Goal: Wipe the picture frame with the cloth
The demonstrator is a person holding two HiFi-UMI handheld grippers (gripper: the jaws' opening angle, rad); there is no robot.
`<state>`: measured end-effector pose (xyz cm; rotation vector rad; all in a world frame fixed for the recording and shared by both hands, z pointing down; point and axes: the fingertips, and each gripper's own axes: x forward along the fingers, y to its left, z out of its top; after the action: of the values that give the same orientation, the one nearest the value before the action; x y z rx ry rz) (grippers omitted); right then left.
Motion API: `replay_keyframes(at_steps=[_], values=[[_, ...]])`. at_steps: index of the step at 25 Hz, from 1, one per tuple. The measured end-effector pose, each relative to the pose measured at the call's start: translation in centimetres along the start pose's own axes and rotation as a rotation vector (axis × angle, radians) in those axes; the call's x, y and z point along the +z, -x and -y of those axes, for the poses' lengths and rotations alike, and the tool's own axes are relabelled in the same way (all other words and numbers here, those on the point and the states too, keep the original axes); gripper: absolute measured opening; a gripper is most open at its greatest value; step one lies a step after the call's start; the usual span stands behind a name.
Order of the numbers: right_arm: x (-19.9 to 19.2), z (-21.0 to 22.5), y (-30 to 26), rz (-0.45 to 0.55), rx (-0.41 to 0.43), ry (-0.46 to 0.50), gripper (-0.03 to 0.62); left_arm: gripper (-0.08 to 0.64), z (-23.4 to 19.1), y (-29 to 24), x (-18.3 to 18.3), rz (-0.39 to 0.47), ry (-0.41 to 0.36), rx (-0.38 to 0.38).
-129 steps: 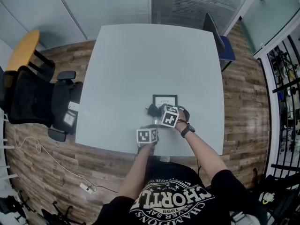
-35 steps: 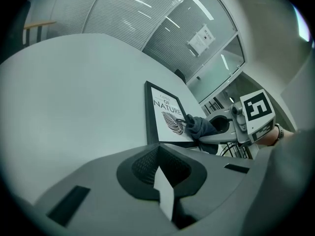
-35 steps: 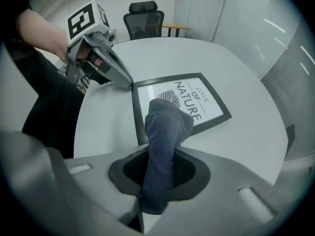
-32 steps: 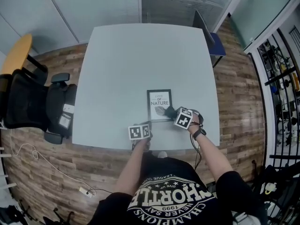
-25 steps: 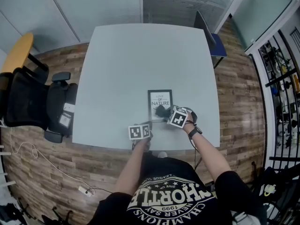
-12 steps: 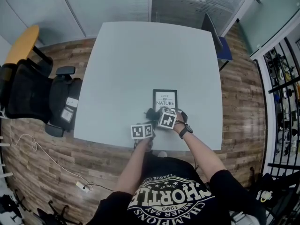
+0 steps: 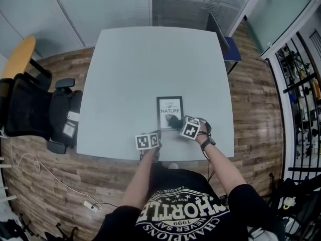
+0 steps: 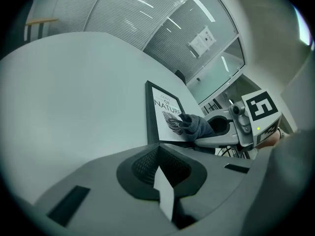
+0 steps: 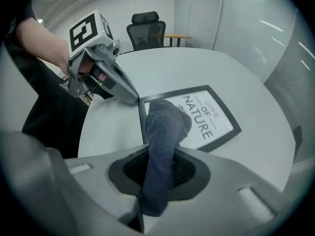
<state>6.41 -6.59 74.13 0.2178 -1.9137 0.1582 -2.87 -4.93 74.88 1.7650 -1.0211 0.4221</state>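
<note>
A black picture frame [image 7: 169, 109] with a white "NATURE" print lies flat on the pale table [image 7: 130, 74], near the front edge. My right gripper [image 7: 179, 125] is shut on a dark grey cloth [image 7: 173, 122]. The cloth [image 9: 165, 124] rests bunched on the lower part of the frame [image 9: 206, 114]. My left gripper [image 7: 156, 134] is shut, its tips at the frame's near left corner. In the right gripper view the left gripper [image 9: 137, 101] touches that corner. The left gripper view shows the frame [image 8: 158, 113], the cloth [image 8: 197, 126] and the right gripper [image 8: 196, 140] behind it.
A black office chair [image 7: 37, 112] stands left of the table, next to an orange tabletop [image 7: 17, 59]. A blue chair [image 7: 225, 41] stands at the far right corner. The table's front edge [image 7: 150, 157] runs just behind my grippers. The floor is wood.
The right gripper has dragged the cloth left across the frame's lower part and back to the right. The left gripper has stayed at the frame's near left corner.
</note>
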Motion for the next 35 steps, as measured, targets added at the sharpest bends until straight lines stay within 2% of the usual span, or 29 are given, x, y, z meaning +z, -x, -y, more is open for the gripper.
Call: replay_keyframes(at_steps=[4, 8, 10, 13, 16, 19, 24, 27, 30, 33, 35], values=[[-1.9, 0.2, 0.8, 0.017, -0.040, -0.071, 0.074, -0.006, 0.1, 0.0, 0.0, 0.005, -0.003, 0.014], [-2.5, 0.3, 1.2, 0.035, -0.087, -0.129, 0.075, -0.006, 0.3, -0.1, -0.2, 0.000, -0.038, 0.034], [-2.1, 0.4, 2.0, 0.097, -0.112, -0.195, 0.075, -0.006, 0.4, 0.2, -0.1, 0.016, -0.046, 0.034], [-0.3, 1.4, 4.8, 0.284, -0.171, -0.346, 0.074, -0.006, 1.3, 1.5, 1.2, 0.074, -0.085, 0.025], [2.0, 3.5, 9.8, 0.496, -0.271, -0.425, 0.074, -0.006, 3.3, 3.3, 3.8, 0.155, -0.167, 0.013], [4.1, 4.9, 15.8, 0.677, -0.377, -0.441, 0.074, -0.006, 6.0, 5.5, 7.1, 0.259, -0.241, -0.007], [6.2, 5.4, 25.6, 0.919, -0.521, -0.449, 0.074, -0.006, 12.4, 11.5, 13.9, 0.491, -0.397, 0.003], [6.7, 4.5, 30.3, 0.999, -0.613, -0.438, 0.072, -0.006, 16.6, 15.7, 16.5, 0.616, -0.500, 0.024], [6.1, 3.5, 33.9, 1.028, -0.720, -0.442, 0.071, -0.006, 20.2, 19.1, 17.3, 0.710, -0.590, 0.060], [3.7, 2.8, 36.2, 1.042, -0.802, -0.486, 0.069, -0.006, 23.4, 21.0, 16.8, 0.774, -0.659, 0.105], [2.5, 2.3, 37.0, 1.053, -0.832, -0.515, 0.068, -0.006, 24.1, 21.1, 15.9, 0.780, -0.693, 0.124]])
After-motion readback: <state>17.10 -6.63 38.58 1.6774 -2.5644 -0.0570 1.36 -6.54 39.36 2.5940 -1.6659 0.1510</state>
